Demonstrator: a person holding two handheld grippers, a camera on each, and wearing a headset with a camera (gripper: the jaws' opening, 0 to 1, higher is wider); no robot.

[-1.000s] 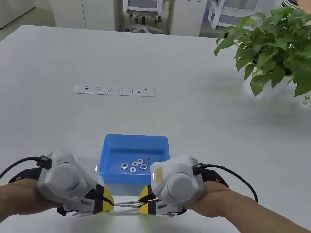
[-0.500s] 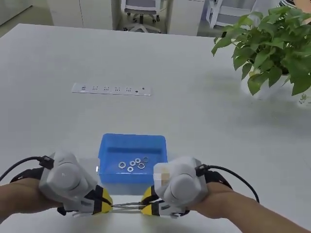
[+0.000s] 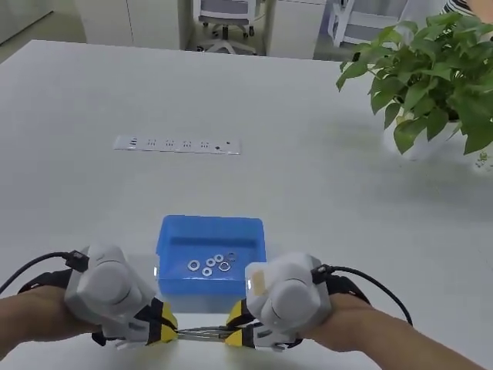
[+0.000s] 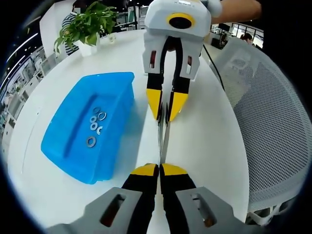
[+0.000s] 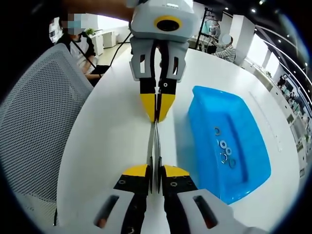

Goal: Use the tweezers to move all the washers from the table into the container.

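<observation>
Left hand-held gripper (image 4: 159, 168) and right hand-held gripper (image 5: 155, 169) lower than before, both tight on tweezers (image 4: 164, 137).

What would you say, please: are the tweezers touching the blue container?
Apart: the left gripper view shows bare table between the tweezers and the container.

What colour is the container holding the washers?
Bright blue; the container shows best in the left gripper view.

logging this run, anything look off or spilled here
Nothing is spilled: the washers lie inside the blue container. One oddity: the tweezers are clamped at both ends, between the left gripper and the right gripper, which face each other.
</observation>
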